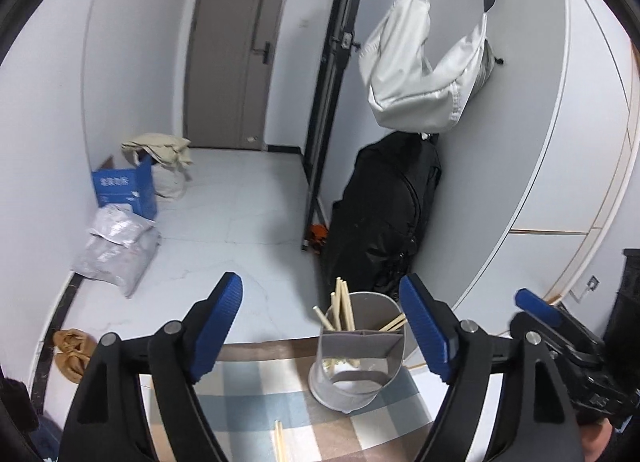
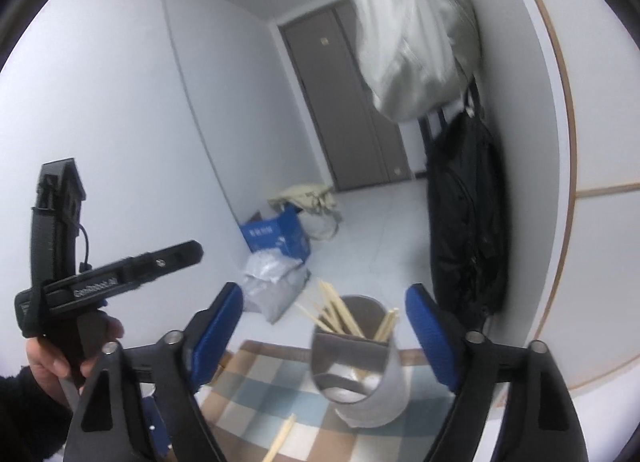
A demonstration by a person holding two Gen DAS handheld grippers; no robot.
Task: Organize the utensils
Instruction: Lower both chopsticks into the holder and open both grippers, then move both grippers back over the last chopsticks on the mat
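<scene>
A grey utensil holder point(image 1: 360, 358) point(image 2: 360, 374) with inner dividers stands near the far edge of a checked tablecloth point(image 1: 248, 394) point(image 2: 260, 386). Several wooden chopsticks point(image 1: 342, 306) point(image 2: 340, 312) stick up out of its rear compartments. More loose chopsticks point(image 1: 280, 442) point(image 2: 282, 438) lie on the cloth in front of it. My left gripper point(image 1: 320, 286) is open, with the holder beyond and between its blue pads point(image 1: 218, 326) and nothing gripped. My right gripper point(image 2: 324, 290) is open too, framing the holder without touching it. In the right wrist view a hand point(image 2: 60, 358) holds the left gripper's body at the left.
The table ends just behind the holder, with white floor beyond. A black bag point(image 1: 388, 214) leans on the wall under a hanging white bag point(image 1: 424, 74). A blue box point(image 1: 124, 190), a grey parcel point(image 1: 116, 246) and tan slippers point(image 1: 72, 350) lie on the floor at left.
</scene>
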